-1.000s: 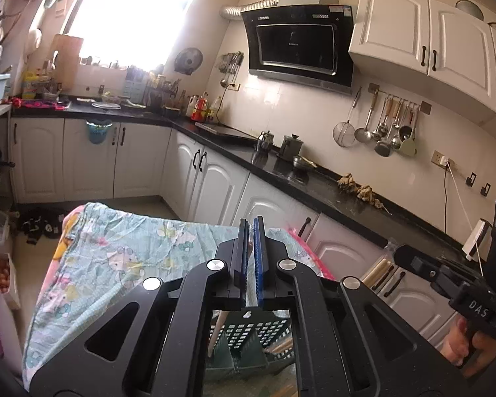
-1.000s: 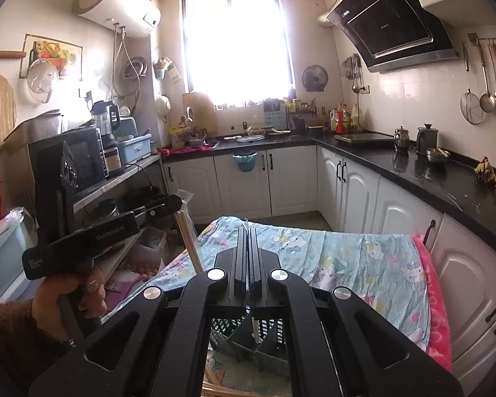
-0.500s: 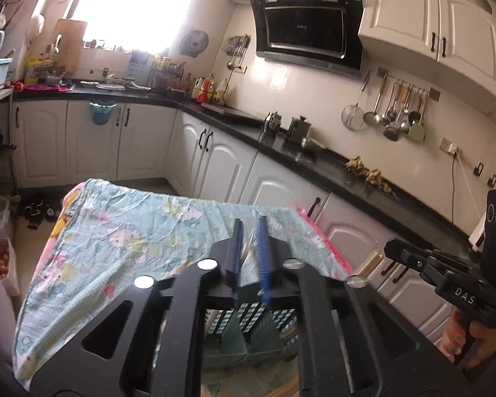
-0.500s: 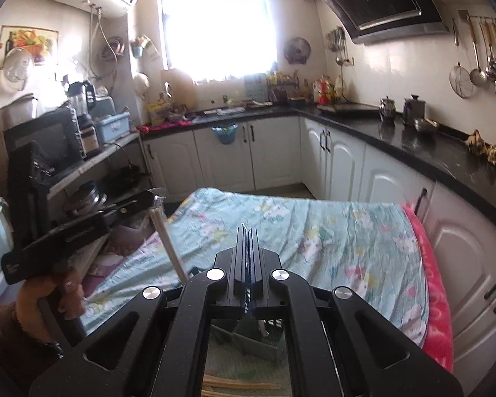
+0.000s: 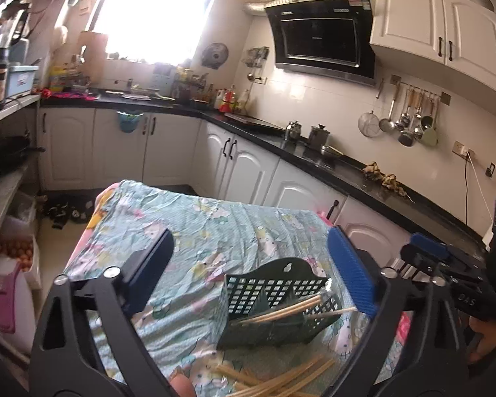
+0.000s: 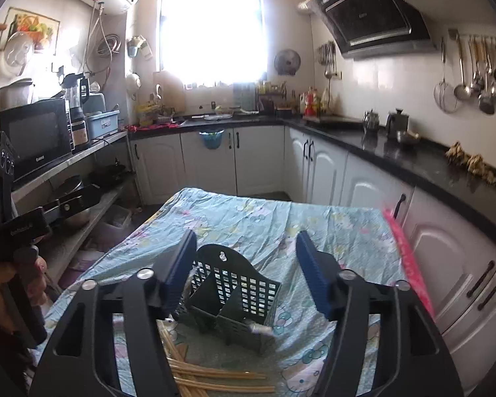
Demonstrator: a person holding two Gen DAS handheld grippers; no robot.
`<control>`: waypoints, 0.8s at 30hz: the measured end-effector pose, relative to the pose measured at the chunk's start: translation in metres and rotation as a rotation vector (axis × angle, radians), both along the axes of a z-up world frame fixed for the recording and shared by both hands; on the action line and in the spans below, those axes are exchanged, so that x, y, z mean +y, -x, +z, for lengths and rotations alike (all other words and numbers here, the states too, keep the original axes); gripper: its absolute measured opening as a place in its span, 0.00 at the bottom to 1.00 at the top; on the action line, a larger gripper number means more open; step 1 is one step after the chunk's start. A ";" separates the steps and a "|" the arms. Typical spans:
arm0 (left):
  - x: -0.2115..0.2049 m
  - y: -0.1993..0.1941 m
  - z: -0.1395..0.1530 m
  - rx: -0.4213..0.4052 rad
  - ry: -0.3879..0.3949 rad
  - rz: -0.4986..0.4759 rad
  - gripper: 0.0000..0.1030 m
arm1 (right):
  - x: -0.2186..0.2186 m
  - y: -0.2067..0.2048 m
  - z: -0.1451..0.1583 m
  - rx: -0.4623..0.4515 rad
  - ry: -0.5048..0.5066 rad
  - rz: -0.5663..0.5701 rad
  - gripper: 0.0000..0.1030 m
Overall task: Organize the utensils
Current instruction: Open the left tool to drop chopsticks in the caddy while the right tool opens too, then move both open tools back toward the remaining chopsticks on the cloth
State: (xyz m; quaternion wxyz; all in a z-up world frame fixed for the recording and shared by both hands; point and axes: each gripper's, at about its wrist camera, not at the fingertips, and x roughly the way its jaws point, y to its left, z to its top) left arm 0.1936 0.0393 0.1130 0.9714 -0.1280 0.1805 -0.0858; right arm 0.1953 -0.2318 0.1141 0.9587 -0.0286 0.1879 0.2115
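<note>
On the patterned cloth point(image 6: 264, 221), a dark-green slotted holder point(image 6: 234, 297) sits between both tools' just-widened, empty jaws.

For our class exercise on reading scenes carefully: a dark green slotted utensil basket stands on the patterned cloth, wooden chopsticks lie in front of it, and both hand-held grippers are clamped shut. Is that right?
Not quite. Both wrist views show the jaws apart: the left hand-held gripper and the right hand-held gripper are open, having just opened, gripping nothing. The utensil basket, the cloth and the chopsticks are as stated.

Cloth point(image 5: 195, 231) beyond holder point(image 5: 274, 301) seemingly clear.
</note>
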 end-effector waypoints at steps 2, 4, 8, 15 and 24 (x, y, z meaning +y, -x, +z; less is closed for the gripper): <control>0.002 0.008 -0.001 0.007 0.002 0.012 0.90 | 0.000 0.008 0.000 -0.008 0.003 0.002 0.64; 0.003 0.015 -0.002 0.008 0.000 0.017 0.89 | -0.001 0.015 0.000 -0.016 0.000 0.003 0.67; 0.002 0.030 -0.003 0.009 -0.008 0.020 0.90 | -0.002 0.030 0.001 -0.031 -0.003 0.006 0.73; -0.003 0.055 -0.011 0.028 -0.019 0.014 0.90 | -0.001 0.056 -0.003 -0.032 -0.002 0.014 0.81; -0.005 0.084 -0.023 0.047 -0.040 0.020 0.90 | -0.001 0.086 -0.021 -0.008 0.005 0.020 0.84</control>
